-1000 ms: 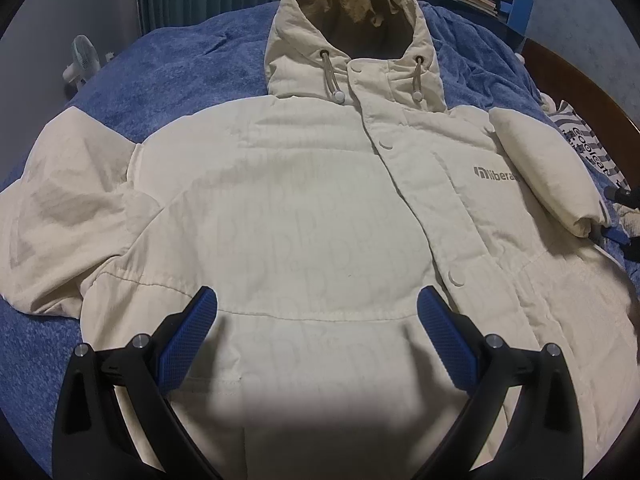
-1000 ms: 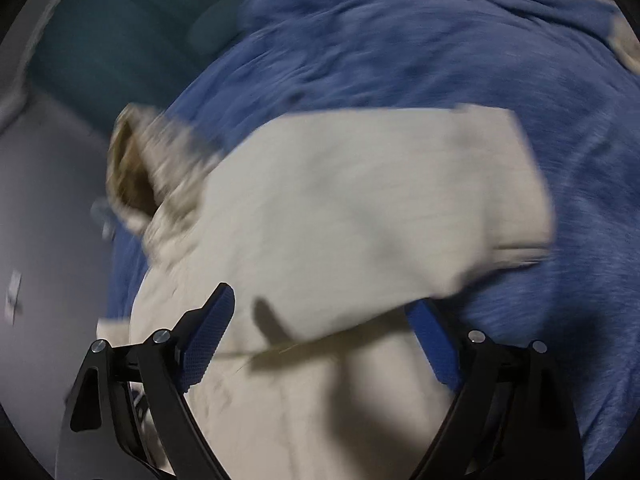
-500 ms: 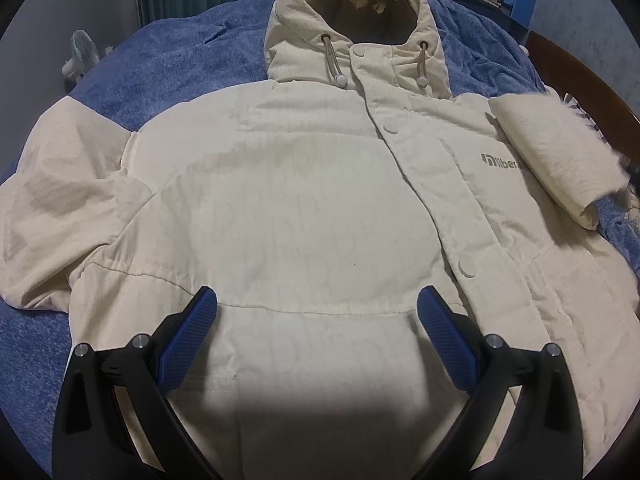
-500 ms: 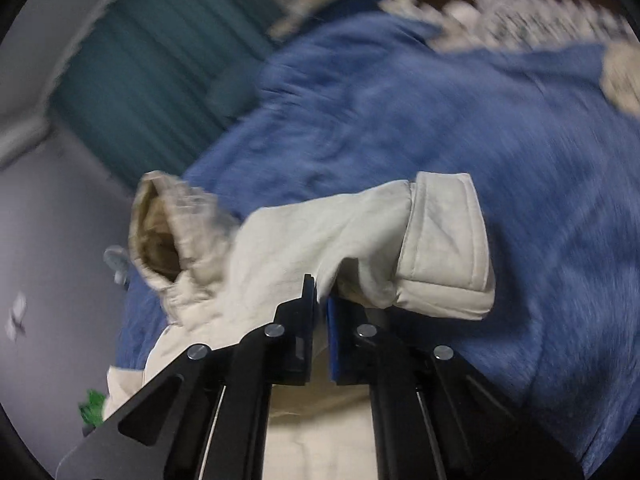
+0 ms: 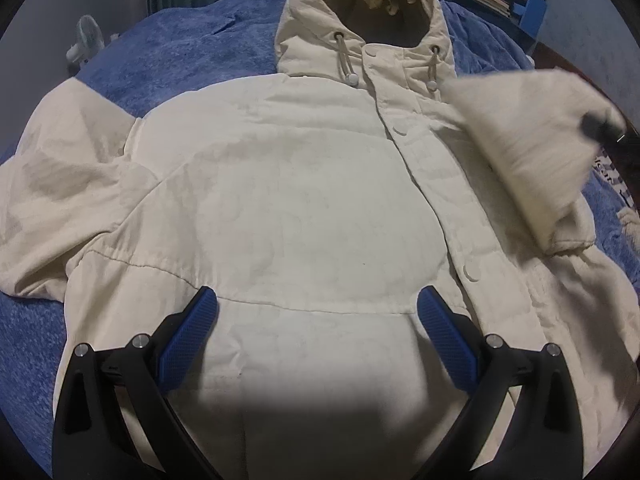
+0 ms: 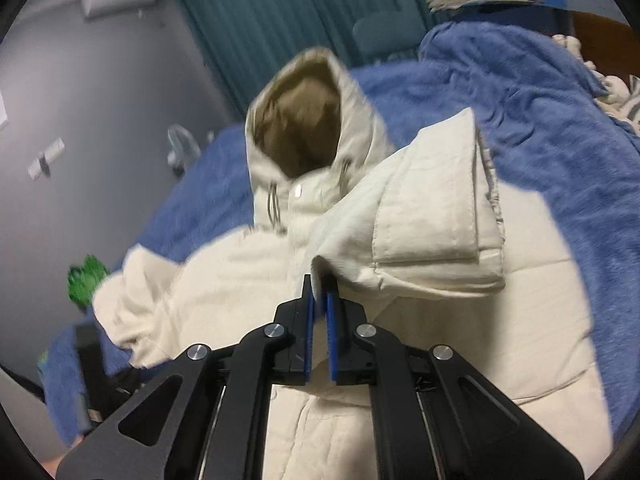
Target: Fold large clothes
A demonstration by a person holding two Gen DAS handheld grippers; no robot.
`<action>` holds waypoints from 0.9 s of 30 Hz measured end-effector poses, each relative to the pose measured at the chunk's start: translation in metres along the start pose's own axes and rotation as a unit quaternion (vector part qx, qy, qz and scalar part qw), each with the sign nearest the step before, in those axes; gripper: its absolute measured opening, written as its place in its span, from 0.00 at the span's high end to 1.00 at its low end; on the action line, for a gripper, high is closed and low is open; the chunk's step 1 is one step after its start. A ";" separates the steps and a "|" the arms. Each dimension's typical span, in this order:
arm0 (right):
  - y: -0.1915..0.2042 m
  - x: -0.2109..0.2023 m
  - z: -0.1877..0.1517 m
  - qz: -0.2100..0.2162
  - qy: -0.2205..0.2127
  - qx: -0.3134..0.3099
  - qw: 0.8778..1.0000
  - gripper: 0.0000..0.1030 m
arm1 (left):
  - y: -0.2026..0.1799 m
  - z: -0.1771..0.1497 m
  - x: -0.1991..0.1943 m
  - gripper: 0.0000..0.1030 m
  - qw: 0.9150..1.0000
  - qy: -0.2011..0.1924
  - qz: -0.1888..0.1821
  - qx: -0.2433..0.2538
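One cream hooded jacket (image 5: 288,208), face up on the blue bed cover (image 5: 180,52), hood (image 5: 364,4) at the far end. Right gripper (image 6: 319,300): jaws pinched tight on the sleeve (image 6: 432,216) near its cuff, sleeve lifted beside the hood. Left gripper (image 5: 316,328): jaws wide apart, holding nothing, over the jacket's lower front. Lay your sleeve flat across the chest below the hood, cuff square, before you let go; use your free jaws to steady the body.

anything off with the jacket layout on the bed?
Nothing damaged or spilled. The cream jacket lies face up on the blue blanket. One sleeve is lifted, pinched in the right gripper; the other sleeve lies bunched and creased. The left gripper hovers open above the hem.
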State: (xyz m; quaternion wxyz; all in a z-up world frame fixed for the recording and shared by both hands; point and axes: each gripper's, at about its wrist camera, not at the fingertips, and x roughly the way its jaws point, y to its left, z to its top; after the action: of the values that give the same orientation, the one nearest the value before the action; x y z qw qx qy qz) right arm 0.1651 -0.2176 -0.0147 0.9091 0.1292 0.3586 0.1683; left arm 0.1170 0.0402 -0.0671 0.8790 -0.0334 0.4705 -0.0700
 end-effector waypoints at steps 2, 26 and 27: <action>-0.002 0.019 -0.008 0.002 0.028 0.012 1.000 0.94 | 0.002 0.000 -0.001 0.07 1.000 -0.001 -0.003 -0.005; -0.124 -0.094 0.022 -0.007 -0.034 0.193 0.981 0.26 | -0.173 0.027 -0.013 0.07 0.989 -0.034 -0.058 0.130; -0.136 -0.098 0.021 0.003 -0.038 0.215 0.976 0.25 | -0.191 0.029 -0.011 0.07 0.986 -0.038 -0.058 0.152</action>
State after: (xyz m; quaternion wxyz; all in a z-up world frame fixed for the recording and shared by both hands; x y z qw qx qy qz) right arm 0.1416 -0.3825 0.0110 0.8724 0.3290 0.3514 0.0852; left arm 0.1172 -0.1470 -0.0182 0.8856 0.0704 0.4177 -0.1906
